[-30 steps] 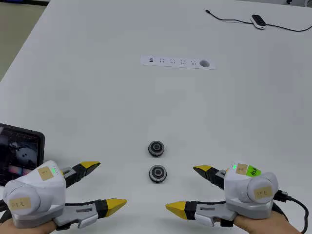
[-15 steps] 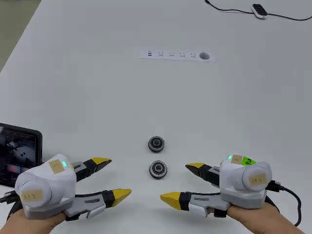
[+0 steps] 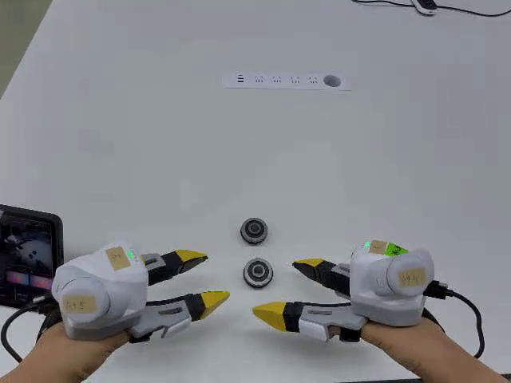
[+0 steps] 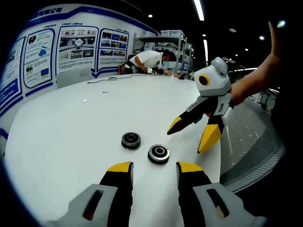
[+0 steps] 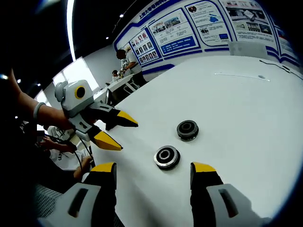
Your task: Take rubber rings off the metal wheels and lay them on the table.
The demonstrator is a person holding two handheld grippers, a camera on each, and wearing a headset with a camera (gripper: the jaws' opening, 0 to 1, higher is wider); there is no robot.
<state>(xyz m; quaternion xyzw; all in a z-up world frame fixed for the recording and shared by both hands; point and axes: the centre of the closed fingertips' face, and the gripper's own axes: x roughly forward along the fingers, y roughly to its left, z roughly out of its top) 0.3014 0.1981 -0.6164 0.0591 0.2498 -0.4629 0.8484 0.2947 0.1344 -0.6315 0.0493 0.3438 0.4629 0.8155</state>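
Two small metal wheels with black rubber rings lie on the white table: the near wheel (image 3: 258, 273) (image 4: 158, 153) (image 5: 166, 157) and the far wheel (image 3: 254, 230) (image 4: 131, 140) (image 5: 187, 129). My left gripper (image 3: 203, 278) (image 4: 154, 167) (image 5: 117, 130) is open, left of the near wheel, tips a short way off it. My right gripper (image 3: 288, 288) (image 5: 155, 167) (image 4: 191, 135) is open too, facing it from the right, with the near wheel between the two grippers. Neither touches a wheel.
A white power strip (image 3: 286, 81) lies farther back on the table. A dark tablet (image 3: 24, 254) sits at the left edge, and a black cable with a remote (image 3: 427, 6) at the far right corner. A person leans over the table's far end (image 4: 149, 60).
Both grippers have moved inward toward the near wheel, the left one rightward, the right one leftward. The wheels have not moved; the head camera shifted slightly.
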